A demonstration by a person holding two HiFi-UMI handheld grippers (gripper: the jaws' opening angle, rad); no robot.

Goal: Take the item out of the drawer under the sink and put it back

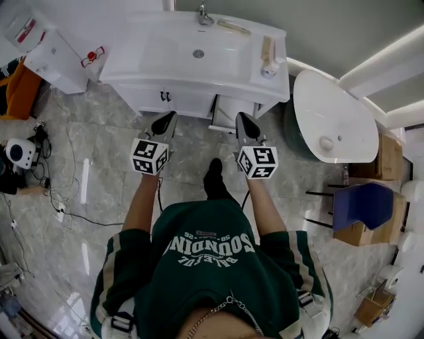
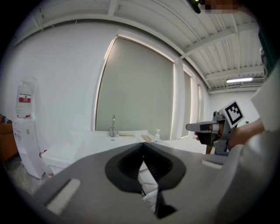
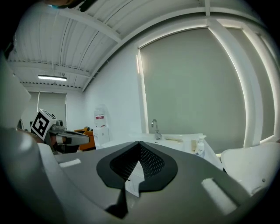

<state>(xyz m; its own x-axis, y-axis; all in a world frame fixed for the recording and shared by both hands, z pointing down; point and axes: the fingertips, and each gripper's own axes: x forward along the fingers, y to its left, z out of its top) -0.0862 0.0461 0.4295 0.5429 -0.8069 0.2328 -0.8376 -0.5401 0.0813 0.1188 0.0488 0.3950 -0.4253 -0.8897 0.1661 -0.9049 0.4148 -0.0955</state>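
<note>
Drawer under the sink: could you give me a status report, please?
Left gripper and right gripper shut, empty, short of the drawer. It looks ajar, contents unseen. Nothing in between.

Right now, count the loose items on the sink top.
3: a pale long item beside the tap, a wooden piece at the right edge, a pump bottle next to it.

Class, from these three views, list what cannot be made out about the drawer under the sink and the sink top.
1. What is inside the drawer: head view, tucked beneath the sink overhang; no contents show.
2. The drawer's front: gripper views, blocked by the bodies of the left gripper and right gripper.
3. Label on the bottle: every view, too small.
</note>
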